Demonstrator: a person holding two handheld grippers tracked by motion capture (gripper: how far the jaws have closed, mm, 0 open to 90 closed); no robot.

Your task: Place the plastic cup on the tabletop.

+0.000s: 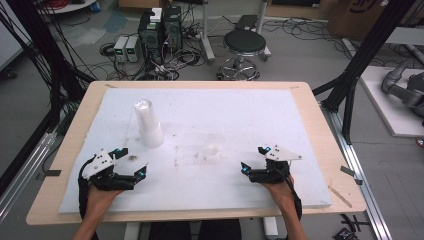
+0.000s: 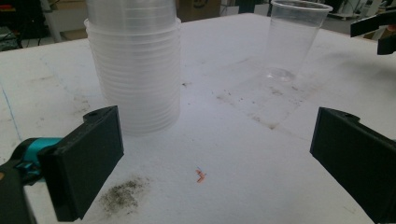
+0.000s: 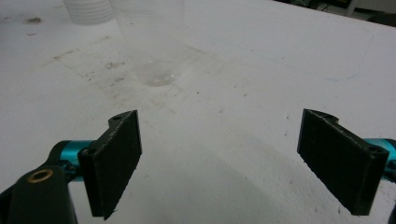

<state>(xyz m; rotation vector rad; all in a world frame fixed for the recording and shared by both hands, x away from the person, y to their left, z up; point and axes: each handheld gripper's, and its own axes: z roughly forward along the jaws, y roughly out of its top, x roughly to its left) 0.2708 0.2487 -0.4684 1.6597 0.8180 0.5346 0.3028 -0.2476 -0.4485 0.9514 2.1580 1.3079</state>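
Tools left (image 1: 134, 162) and right (image 1: 253, 159) both wide, empty, near the front edge, well apart from cup stack (image 1: 148, 124) and single cup (image 2: 294, 39).

Robotics lab: black frame struts (image 1: 367, 50), cable tangles and computer towers (image 1: 160, 30) on floor, rolling stool (image 1: 244, 45), foam-topped table (image 1: 310, 105).

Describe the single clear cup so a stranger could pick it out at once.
On the white foam board covering the table, look to the right of the tall stack of cups. The single clear cup stands upright, alone and apart from the stack, open end up, while the stack is many nested cups, upside down.
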